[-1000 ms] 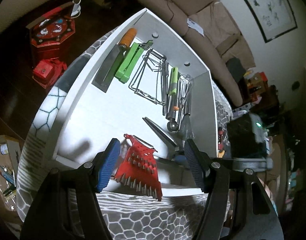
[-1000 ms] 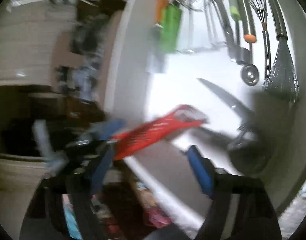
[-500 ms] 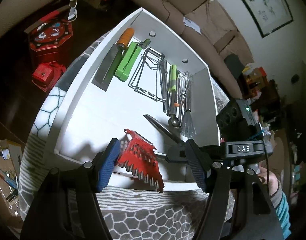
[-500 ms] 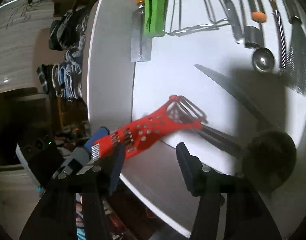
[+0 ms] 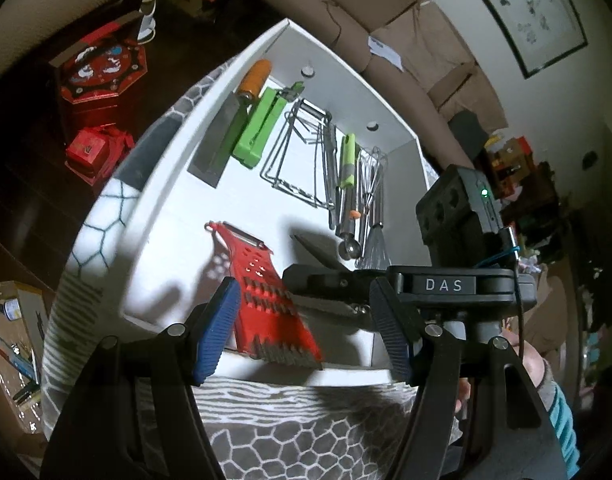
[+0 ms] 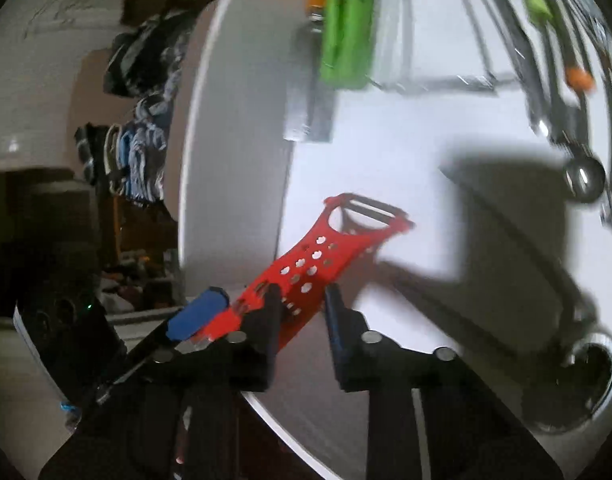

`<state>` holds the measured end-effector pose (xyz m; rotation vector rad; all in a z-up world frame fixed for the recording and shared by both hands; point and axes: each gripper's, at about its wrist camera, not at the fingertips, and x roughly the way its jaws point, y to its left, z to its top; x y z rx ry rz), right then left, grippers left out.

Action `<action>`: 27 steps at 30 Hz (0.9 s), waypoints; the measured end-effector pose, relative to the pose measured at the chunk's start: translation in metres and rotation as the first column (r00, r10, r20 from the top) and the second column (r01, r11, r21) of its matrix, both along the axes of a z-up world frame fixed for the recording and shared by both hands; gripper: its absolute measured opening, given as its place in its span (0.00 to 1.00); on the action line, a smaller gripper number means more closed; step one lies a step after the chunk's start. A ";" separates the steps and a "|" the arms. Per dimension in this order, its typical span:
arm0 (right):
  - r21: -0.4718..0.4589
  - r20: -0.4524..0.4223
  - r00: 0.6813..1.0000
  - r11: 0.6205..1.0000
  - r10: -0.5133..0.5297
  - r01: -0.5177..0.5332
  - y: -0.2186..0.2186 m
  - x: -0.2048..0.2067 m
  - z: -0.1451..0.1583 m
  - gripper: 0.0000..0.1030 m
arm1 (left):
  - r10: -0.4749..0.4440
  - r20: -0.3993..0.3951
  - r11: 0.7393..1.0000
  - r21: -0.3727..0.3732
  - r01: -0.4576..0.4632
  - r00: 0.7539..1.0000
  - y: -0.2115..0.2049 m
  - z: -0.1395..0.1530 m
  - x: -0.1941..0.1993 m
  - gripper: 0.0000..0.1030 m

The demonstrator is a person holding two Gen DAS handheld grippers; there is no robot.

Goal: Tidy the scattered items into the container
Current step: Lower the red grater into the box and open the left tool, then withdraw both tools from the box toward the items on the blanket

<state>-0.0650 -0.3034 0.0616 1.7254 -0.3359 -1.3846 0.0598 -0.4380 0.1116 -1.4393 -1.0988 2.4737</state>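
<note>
At the near wall of the white container (image 5: 209, 128), the red grater (image 5: 265, 296) is propped at a slant, its toothed end sticking out over the rim and its peeler end resting on the container floor. The right tongs (image 6: 301, 308) are seen closing, with the grater's perforated body between the two fingers, though the blur leaves it unclear whether the pads yet press on it. The left tongs (image 5: 306, 328) are held spread on either side of the grater's raised end, and no pinch by them can be made out. The main risk is judged to be a slip: the grater is thin and tilted, so an off-centre squeeze could twist it out of the closing fingers and tip it over the wall onto the patterned cloth (image 5: 306, 432). A push along the floor could also drive the peeler end into the dark scissors (image 5: 318, 252) just beside it, or onward into the whisk (image 5: 374, 216) and scoop (image 5: 348, 248) lying farther inside the container.
</note>
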 end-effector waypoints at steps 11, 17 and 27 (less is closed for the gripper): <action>0.077 -0.109 0.994 0.997 -0.025 0.033 -0.007 -0.026 -0.003 0.25 | 0.042 -0.007 0.999 -0.017 -0.042 0.999 -0.019 0.000 -0.002 0.63; 0.187 -0.179 0.984 0.982 0.000 0.034 0.006 -0.024 -0.012 0.42 | 0.003 -0.029 0.999 -0.045 -0.004 1.000 -0.010 0.004 -0.008 0.67; 0.211 -0.419 0.901 0.977 0.116 -0.028 0.024 0.009 0.030 0.83 | -0.077 -0.028 0.961 -0.268 0.067 0.997 0.028 0.011 -0.022 1.00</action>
